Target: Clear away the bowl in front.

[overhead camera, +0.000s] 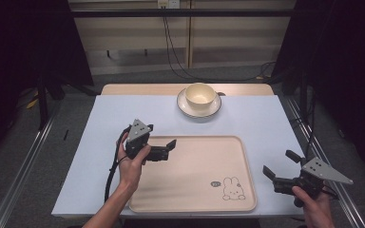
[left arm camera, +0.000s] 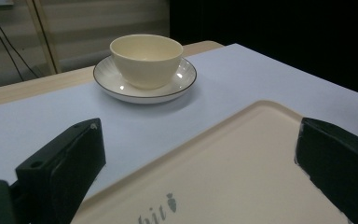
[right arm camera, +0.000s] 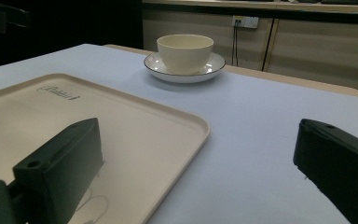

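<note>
A cream bowl (overhead camera: 199, 94) stands on a white saucer (overhead camera: 185, 107) with a dark rim at the far middle of the table. Nearer me lies a beige tray (overhead camera: 204, 166) printed with a rabbit; nothing lies on it. My left gripper (overhead camera: 170, 148) hovers over the tray's far left corner, open with nothing between its jaws. My right gripper (overhead camera: 280, 164) is open off the tray's right edge, above the mat. The left gripper view looks past its open gripper (left arm camera: 198, 163) over the tray (left arm camera: 242, 158) to the bowl (left arm camera: 146, 58). The right gripper view shows its open gripper (right arm camera: 200, 168), tray corner (right arm camera: 168, 126) and bowl (right arm camera: 185, 51).
A pale blue mat (overhead camera: 100, 137) covers the wooden table (overhead camera: 142, 89). Metal rails run along the floor on both sides (overhead camera: 28, 156). Cables hang from a wall socket (overhead camera: 171, 42) behind the table. Dark curtains flank the scene.
</note>
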A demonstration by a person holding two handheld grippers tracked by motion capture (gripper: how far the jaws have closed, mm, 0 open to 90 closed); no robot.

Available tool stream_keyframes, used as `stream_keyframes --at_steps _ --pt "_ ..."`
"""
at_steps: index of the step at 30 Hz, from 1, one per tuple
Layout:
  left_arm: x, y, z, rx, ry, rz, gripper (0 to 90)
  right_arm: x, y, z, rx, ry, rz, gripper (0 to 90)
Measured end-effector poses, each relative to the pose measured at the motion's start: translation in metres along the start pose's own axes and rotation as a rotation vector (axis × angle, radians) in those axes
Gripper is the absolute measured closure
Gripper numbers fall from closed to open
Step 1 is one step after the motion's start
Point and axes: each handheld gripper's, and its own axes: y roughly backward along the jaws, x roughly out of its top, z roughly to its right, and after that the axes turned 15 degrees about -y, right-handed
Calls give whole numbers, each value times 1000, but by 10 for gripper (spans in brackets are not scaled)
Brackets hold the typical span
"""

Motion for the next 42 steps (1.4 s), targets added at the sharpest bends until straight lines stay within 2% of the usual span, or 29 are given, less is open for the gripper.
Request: stream_keyframes --at_steps 6,9,14,18,19,20,27,30,31,35,36,38,40,42 --pt "6 -16 -3 -3 -39 -4 17 0 0 0 6 4 2 7" --pt "7 -24 -7 -5 -29 -26 20 0 0 0 7 4 3 6" --pt "10 -34 -13 0 -22 -28 21 0 0 0 7 4 3 6" --pt "13 -44 -17 -51 2 -33 48 0 0 0 9 4 2 6" --pt "14 -47 -18 -48 1 -34 40 0 0 0 7 4 4 6" --pt "15 -49 -19 -46 -6 -14 38 0 0 0 12 4 3 6" --pt "27 -63 -25 -57 -43 -19 43 0 0 0 13 -1 3 5" --pt "32 -70 -26 -50 -44 -30 43 0 0 0 13 -3 7 5" --pt "34 -74 -28 -40 -51 -49 44 0 0 0 14 -5 8 4" --pt "36 -83 -33 -49 -38 -48 41 0 1 0 17 -7 7 5" --pt "36 -85 -34 -36 -49 -69 42 0 1 0 17 -6 7 5" --pt "36 -92 -36 -42 -40 -73 49 0 1 0 24 -5 7 5" --pt "36 -98 -37 -28 -18 -86 67 0 1 1 22 -4 11 5" --pt "37 -104 -39 -29 -16 -95 71 0 1 0 18 -7 8 5"
